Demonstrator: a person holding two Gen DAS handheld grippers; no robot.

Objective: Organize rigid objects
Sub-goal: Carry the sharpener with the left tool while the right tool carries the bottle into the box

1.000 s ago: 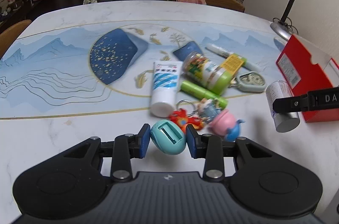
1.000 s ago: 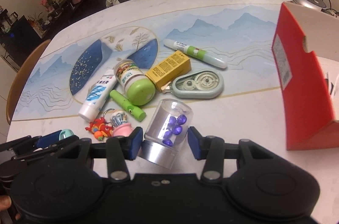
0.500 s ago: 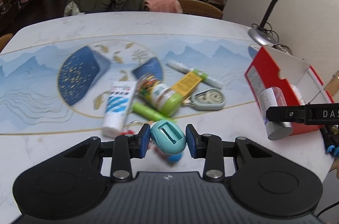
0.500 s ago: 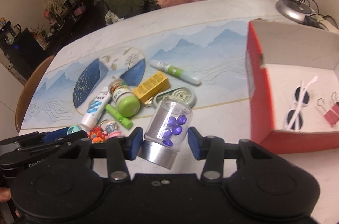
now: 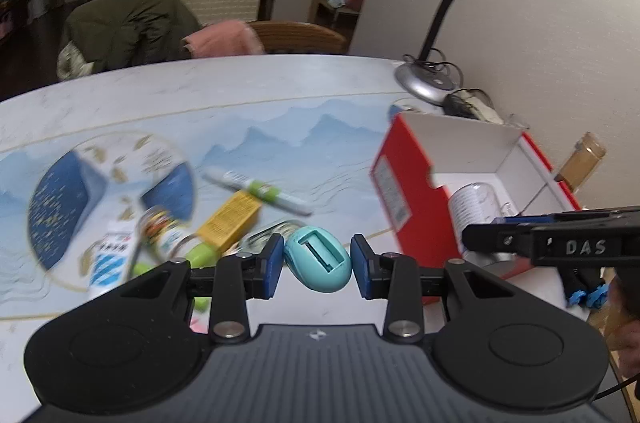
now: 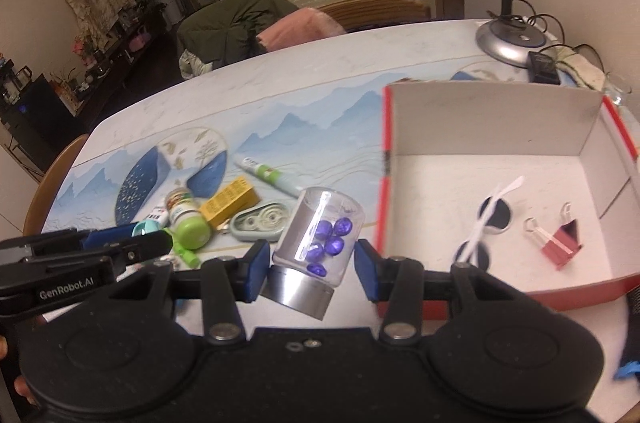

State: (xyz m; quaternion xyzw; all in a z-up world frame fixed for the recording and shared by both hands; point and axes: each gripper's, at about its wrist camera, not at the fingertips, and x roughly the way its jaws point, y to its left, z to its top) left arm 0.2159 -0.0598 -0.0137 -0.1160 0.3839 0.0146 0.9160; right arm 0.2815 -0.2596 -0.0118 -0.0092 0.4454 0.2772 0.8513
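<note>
Carrying step: the left gripper (image 5: 318,266) clamps a teal egg-shaped case (image 5: 318,265) above the table (image 5: 240,91); the right gripper (image 6: 310,269) clamps a clear jar (image 6: 318,239) beside the red box (image 6: 500,119). Next, judged: lower each inside, then release.

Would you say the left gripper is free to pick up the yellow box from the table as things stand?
Probably not yet. The left gripper is shut on a teal egg-shaped item, so its jaws are occupied. The yellow box itself lies uncovered on the table, crowded by a green-capped bottle and a pen.
</note>
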